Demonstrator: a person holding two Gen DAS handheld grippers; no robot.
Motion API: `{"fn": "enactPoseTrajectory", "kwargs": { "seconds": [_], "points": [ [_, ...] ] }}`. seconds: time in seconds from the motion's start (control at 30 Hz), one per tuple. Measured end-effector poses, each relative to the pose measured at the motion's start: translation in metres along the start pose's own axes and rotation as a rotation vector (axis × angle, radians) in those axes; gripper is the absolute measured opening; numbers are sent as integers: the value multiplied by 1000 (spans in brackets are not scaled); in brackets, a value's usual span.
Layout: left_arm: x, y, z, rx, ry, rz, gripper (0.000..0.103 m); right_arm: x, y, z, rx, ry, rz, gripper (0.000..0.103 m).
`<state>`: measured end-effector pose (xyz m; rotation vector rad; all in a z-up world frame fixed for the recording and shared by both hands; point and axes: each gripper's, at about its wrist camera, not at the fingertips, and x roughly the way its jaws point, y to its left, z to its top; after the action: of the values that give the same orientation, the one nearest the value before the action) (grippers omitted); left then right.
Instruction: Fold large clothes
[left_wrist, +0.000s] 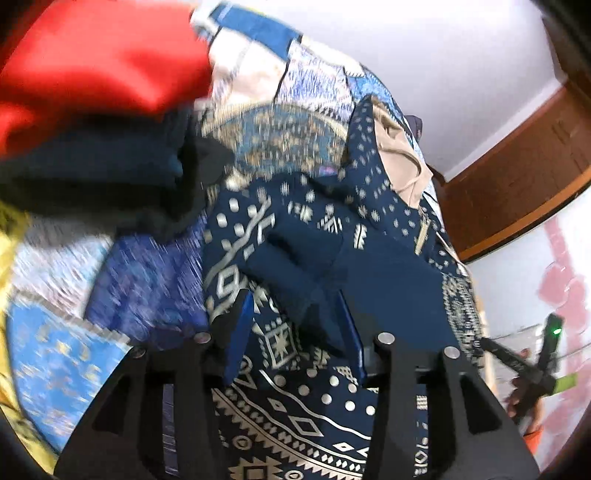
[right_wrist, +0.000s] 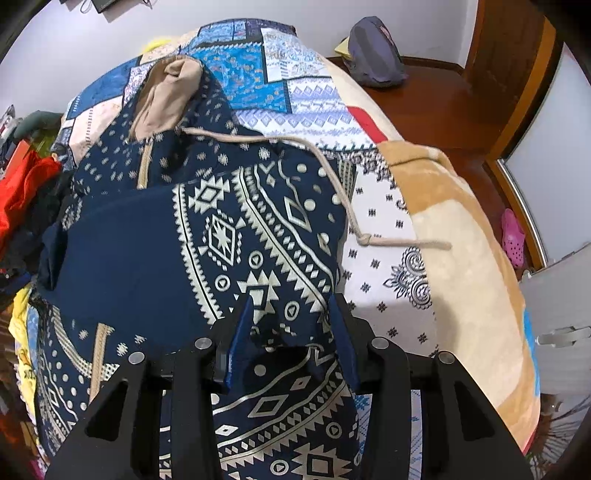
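Left wrist view. The left tool (left_wrist: 295, 332) is closed on a raised fold of the navy patterned hoodie (left_wrist: 369, 266), which lies on the bed (left_wrist: 55, 354). A plain navy panel is already turned over the printed front, so the fold appears under way but not finished. A red garment (left_wrist: 92, 66) and dark clothes beside the hoodie are blurred; their shapes cannot be made out. At the frame's edge beyond the hoodie, a hand (left_wrist: 524, 391) with the other tool is partly cut off.

Right wrist view. The right tool (right_wrist: 291, 332) grips the hoodie's (right_wrist: 229, 236) near edge, cloth bunched between its fingers. The tan-lined hood (right_wrist: 166, 96) and drawstring (right_wrist: 343, 199) remain spread beyond the fold, the cord trailing onto the bed (right_wrist: 461, 258). Sleeves and hem are hidden or cut off. Other clothes (right_wrist: 26, 192) beside the hoodie seem unfolded.
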<state>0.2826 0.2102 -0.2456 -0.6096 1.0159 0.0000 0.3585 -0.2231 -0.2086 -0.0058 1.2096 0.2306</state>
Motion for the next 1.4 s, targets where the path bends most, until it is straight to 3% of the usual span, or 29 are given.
{"fn": "enactPoseTrajectory", "kwargs": {
  "seconds": [0.17,0.23,0.37,0.5,0.7,0.8,0.9,1.0,1.13,1.2,1.23,1.4],
  "points": [
    [27,13,-1,-122,62,-108,44,6,-2,-4,9,15,-3,39],
    [36,15,3,-145,66,-118,44,8,-4,-5,14,21,-1,39],
    [49,13,15,-124,24,-33,43,12,-6,-7,20,32,3,39],
    [45,-4,22,-28,-18,100,8,9,-10,-4,16,29,2,39],
    [-22,-35,24,120,-215,157,7,-9,-13,9,30,-56,-6,39],
    [-42,-36,24,153,-259,194,7,-4,-13,10,36,-53,-2,39],
    [-37,-34,22,186,-245,258,7,13,-10,6,26,-9,-9,39],
    [-15,-15,11,184,-147,304,7,32,-9,-2,3,43,-16,39],
    [12,4,-9,173,-37,377,22,32,-10,-9,-10,25,-20,41],
    [14,14,-17,167,-27,413,45,30,-10,-8,-18,36,-26,41],
    [12,15,-20,167,-39,425,49,29,-10,-8,-19,40,-22,41],
    [-9,7,-19,206,-59,432,52,13,-9,2,-40,9,-49,41]
  ]
}}
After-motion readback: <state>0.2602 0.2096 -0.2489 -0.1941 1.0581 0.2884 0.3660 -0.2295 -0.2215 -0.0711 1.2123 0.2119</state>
